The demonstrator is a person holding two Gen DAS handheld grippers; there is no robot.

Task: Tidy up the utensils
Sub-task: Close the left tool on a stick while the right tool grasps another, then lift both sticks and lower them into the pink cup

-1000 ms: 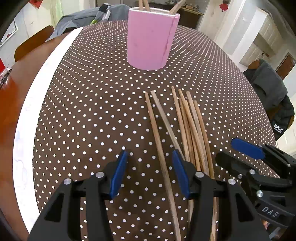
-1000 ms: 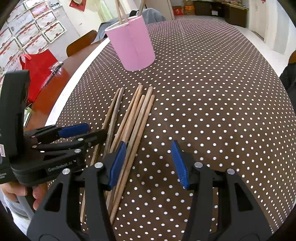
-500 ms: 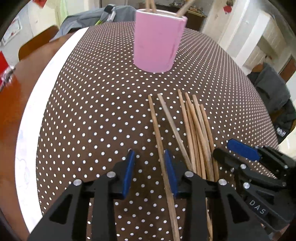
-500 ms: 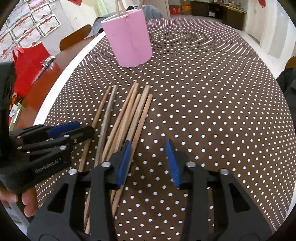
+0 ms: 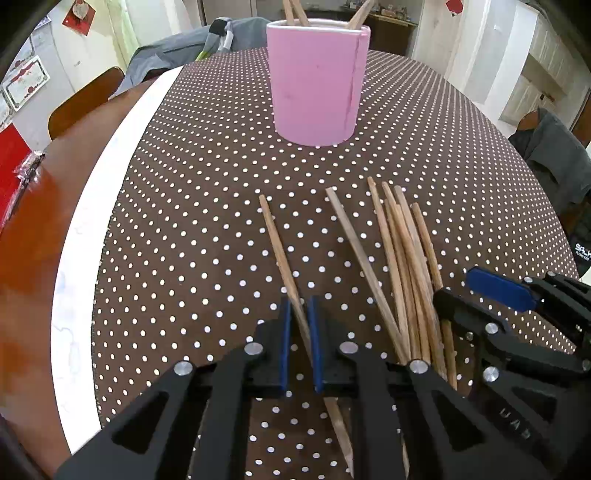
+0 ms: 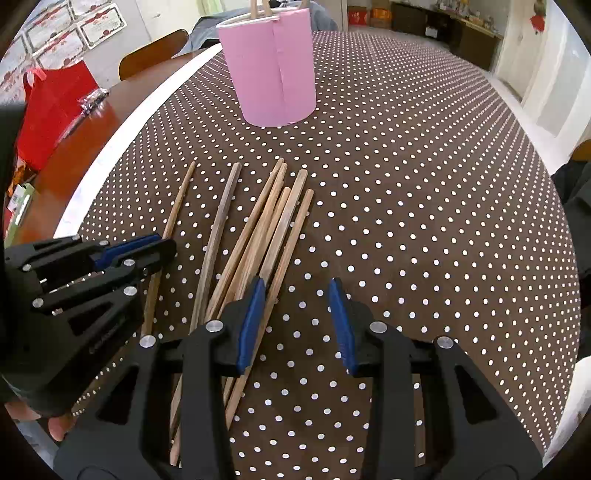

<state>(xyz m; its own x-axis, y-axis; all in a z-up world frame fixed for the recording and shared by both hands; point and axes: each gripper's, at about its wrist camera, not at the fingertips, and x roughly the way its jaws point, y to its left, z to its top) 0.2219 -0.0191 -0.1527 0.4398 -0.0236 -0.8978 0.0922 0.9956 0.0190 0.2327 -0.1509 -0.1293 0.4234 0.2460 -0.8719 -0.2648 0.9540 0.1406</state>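
My left gripper [image 5: 299,328] is pinching a single thin wooden chopstick [image 5: 280,254], its blue-padded jaws drawn in against the stick partway along its length, low over the desk near the near edge. That chopstick runs away from the near edge, its far tip angled slightly toward the left edge of the desk. My right gripper [image 6: 297,314] sits spread, its blue pads apart with only cloth between them; its left pad lies just beside the rightmost stick of the loose bundle of wooden chopsticks [image 6: 266,236].

That bundle lies flat on the brown white-dotted tablecloth [image 6: 424,184], fanned, the far tips pointing toward the far edge. One darker wooden chopstick [image 6: 218,236] lies by itself between the bundle and the pinched stick, apart from both at its far end.

Farther on, toward the far edge of the desk, the tall pink cylindrical holder [image 5: 317,81] stands upright, well apart from the sticks on the cloth, with a few wooden sticks [image 5: 360,16] poking above its rim.

Along the left edge, a white border strip [image 5: 92,236] of the cloth gives way to bare reddish-brown wood of the desk [image 5: 26,229]. A red bag [image 6: 51,107] rests on that wood near the far left corner.
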